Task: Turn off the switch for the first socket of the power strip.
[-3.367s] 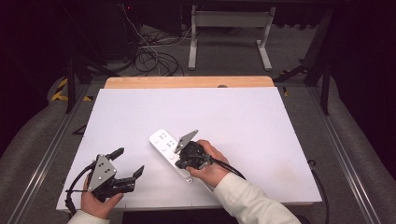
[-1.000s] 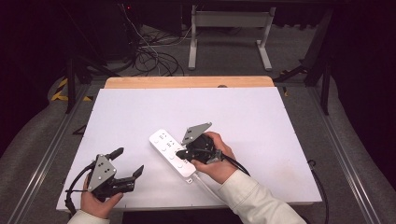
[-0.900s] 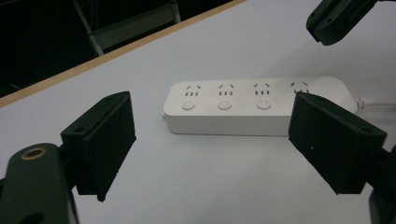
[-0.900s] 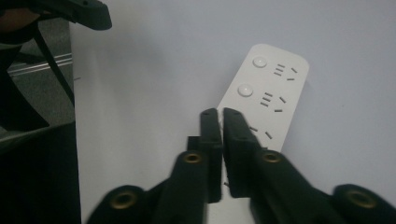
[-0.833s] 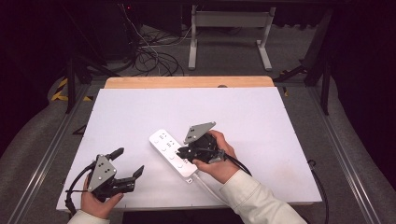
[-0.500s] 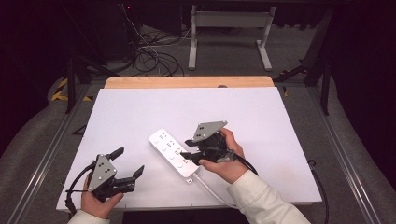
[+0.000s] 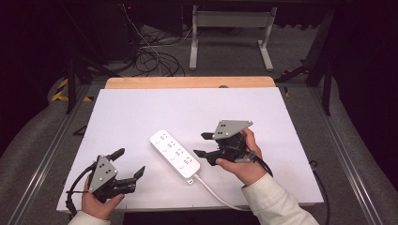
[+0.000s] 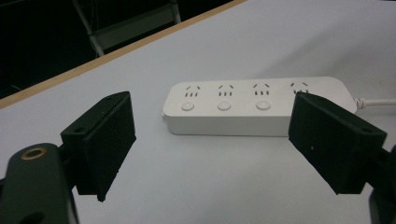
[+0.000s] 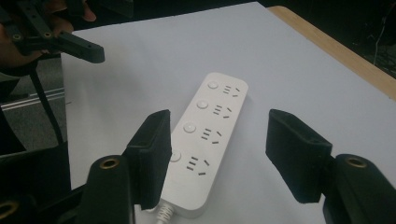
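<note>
A white power strip [image 7: 174, 154] with several sockets and round buttons lies flat and aslant in the middle of the white table [image 7: 141, 108]. My right gripper [image 7: 201, 144] hovers just right of the strip's near end and points left at it. Its jaws have just been opening and stand open, pads touching nothing. In the right gripper view the power strip [image 9: 210, 135] lies below and beyond that gripper [image 9: 224, 158]. My left gripper [image 7: 129, 162] rests open near the front left corner. In the left gripper view the power strip [image 8: 252, 105] lies ahead of the left gripper [image 8: 217, 149].
The strip's white cable [image 7: 216, 192] runs from its near end to the table's front edge. A wooden strip [image 7: 187, 83] borders the far edge. Beyond it are floor cables [image 7: 155, 56] and a metal stand [image 7: 230, 18].
The right gripper has drawn back to the right off the strip's near end, risen a little, and gone from shut to open. The left gripper has kept still.
</note>
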`<state>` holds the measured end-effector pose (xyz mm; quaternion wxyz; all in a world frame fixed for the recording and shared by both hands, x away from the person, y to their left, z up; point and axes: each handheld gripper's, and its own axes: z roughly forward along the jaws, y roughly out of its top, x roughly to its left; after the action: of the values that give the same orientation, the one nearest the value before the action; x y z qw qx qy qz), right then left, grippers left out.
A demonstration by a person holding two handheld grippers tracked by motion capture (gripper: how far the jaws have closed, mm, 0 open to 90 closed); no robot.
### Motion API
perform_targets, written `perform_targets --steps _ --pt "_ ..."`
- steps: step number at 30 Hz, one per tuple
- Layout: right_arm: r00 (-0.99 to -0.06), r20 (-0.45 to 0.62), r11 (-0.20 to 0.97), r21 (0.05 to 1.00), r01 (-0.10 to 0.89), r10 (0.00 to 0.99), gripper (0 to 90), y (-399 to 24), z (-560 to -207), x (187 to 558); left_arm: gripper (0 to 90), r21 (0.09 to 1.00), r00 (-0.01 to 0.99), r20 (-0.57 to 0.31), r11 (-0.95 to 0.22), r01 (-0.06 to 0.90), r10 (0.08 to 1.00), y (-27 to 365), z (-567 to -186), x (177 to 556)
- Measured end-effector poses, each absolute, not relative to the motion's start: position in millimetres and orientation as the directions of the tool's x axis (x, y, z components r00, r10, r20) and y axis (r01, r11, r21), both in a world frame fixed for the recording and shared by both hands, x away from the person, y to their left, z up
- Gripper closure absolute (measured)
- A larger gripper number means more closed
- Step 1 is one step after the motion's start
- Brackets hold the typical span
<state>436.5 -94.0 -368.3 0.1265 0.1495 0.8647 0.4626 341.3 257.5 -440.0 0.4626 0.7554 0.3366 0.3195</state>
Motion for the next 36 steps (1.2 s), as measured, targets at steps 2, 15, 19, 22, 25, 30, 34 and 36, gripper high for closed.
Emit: perform_targets --steps 2,15,19,22,25,30,34,36 --pt "-0.917 -0.072 0.513 0.844 0.154 0.392 40.1 -102 -371 437 15.0 0.914 0.569 0.17 -0.345 0.214 0.805 257 -440 341" --pt "-0.898 -0.054 0.431 0.889 0.155 0.436 30.6 -145 -393 434 15.0 0.913 0.57 0.172 -0.347 0.213 0.804 258 -439 341" --pt "-0.891 -0.045 0.412 0.896 0.163 0.451 28.7 -158 -401 433 15.0 0.913 0.568 0.171 -0.346 0.215 0.805 258 -439 341" --pt "-0.883 -0.04 0.397 0.902 0.169 0.467 27.7 -167 -408 433 15.0 0.913 0.568 0.173 -0.347 0.213 0.804 258 -439 341" --pt "-0.877 -0.029 0.383 0.906 0.179 0.48 27.3 -176 -416 434 15.0 0.914 0.569 0.172 -0.346 0.212 0.804 258 -439 340" --pt "-0.867 -0.014 0.373 0.906 0.2 0.498 27.4 -187 -428 436 15.0 0.914 0.57 0.172 -0.346 0.212 0.803 258 -439 340" --pt "-0.864 -0.02 0.367 0.91 0.193 0.503 27.2 -194 -436 434 15.0 0.914 0.572 0.172 -0.346 0.211 0.802 258 -439 340" --pt "-0.861 -0.019 0.363 0.911 0.194 0.509 27.1 -198 -441 434 15.0 0.914 0.572 0.172 -0.347 0.211 0.802 258 -439 340"
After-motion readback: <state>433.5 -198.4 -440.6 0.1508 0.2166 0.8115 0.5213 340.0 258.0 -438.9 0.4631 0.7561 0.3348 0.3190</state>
